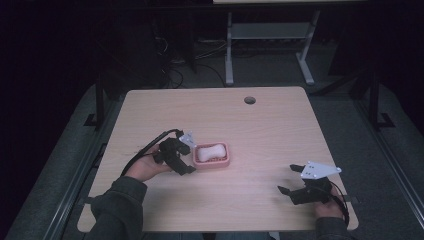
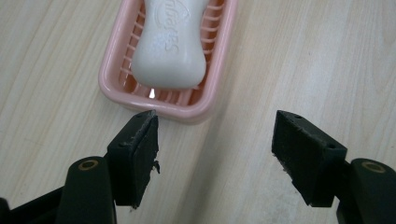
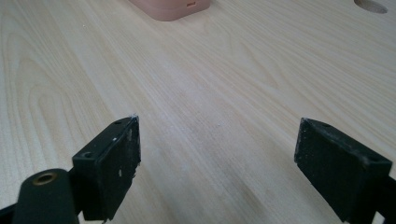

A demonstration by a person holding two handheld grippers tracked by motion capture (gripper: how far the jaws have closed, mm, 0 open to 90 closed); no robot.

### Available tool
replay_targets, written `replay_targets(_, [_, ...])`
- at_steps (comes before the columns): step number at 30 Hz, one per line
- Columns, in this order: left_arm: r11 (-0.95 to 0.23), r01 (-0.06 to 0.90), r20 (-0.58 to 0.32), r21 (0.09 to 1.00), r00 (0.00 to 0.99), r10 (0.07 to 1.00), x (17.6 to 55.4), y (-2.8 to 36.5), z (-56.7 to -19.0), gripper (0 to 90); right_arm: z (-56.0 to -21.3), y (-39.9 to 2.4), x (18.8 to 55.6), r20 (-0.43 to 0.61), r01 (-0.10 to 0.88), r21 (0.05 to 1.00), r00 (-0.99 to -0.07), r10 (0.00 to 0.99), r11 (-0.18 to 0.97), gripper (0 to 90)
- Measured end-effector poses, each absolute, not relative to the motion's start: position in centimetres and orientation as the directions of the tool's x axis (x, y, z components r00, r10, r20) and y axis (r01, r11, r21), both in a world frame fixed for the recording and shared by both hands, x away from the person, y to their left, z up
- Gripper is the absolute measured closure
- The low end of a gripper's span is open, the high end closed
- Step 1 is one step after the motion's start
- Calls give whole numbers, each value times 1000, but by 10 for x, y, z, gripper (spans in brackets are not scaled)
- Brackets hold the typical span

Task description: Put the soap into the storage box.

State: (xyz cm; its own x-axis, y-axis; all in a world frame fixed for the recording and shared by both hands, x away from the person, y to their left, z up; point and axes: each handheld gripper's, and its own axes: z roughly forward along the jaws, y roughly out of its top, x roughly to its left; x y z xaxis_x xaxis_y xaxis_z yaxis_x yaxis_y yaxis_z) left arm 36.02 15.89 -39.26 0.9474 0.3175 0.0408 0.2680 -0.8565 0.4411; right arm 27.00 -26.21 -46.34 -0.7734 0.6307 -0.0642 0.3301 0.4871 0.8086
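A pink soap dish (image 1: 226,160) sits left of the table's middle, with a white bar of soap (image 1: 209,152) lying in it. My left gripper (image 1: 188,156) is at the dish's left end, held by a hand in a dark sleeve. In the left gripper view the jaws (image 2: 215,126) stand open with bare table between them, and the dish's rim (image 2: 187,112) and the soap (image 2: 170,46) lie just beyond the tips. My right gripper (image 1: 288,179) rests near the front right corner. It is open (image 3: 218,126) over bare wood, with the dish (image 3: 170,9) far ahead.
The light wooden table (image 1: 260,135) has a round cable hole (image 1: 249,100) near its far edge, also seen as a hole (image 3: 371,5) in the right gripper view. Beyond the table stand a white desk frame (image 1: 270,45) and cables on a dark floor.
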Motion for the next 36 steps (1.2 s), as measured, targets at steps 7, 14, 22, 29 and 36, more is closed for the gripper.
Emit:
replay_targets(7, [-854, 273, 35, 442, 946, 321, 355, 165, -397, 305, -463, -262, 270, -72, 326, 808, -773, 630, 491, 137])
replay_targets(14, [-857, 269, 40, 440, 947, 318, 347, 169, -399, 293, -463, -261, 270, -75, 326, 806, -772, 631, 495, 137])
replay_targets(22, [-851, 279, 35, 446, 944, 328, 340, 176, -401, 284, -463, -261, 270, -75, 328, 805, -770, 633, 494, 138])
replay_targets(29, [-850, 281, 40, 446, 942, 332, 334, 179, -405, 270, -463, -261, 270, -75, 330, 804, -769, 635, 495, 137])
replay_targets(36, [-851, 280, 40, 444, 943, 331, 327, 183, -409, 265, -463, -261, 270, -77, 329, 803, -769, 634, 497, 137])
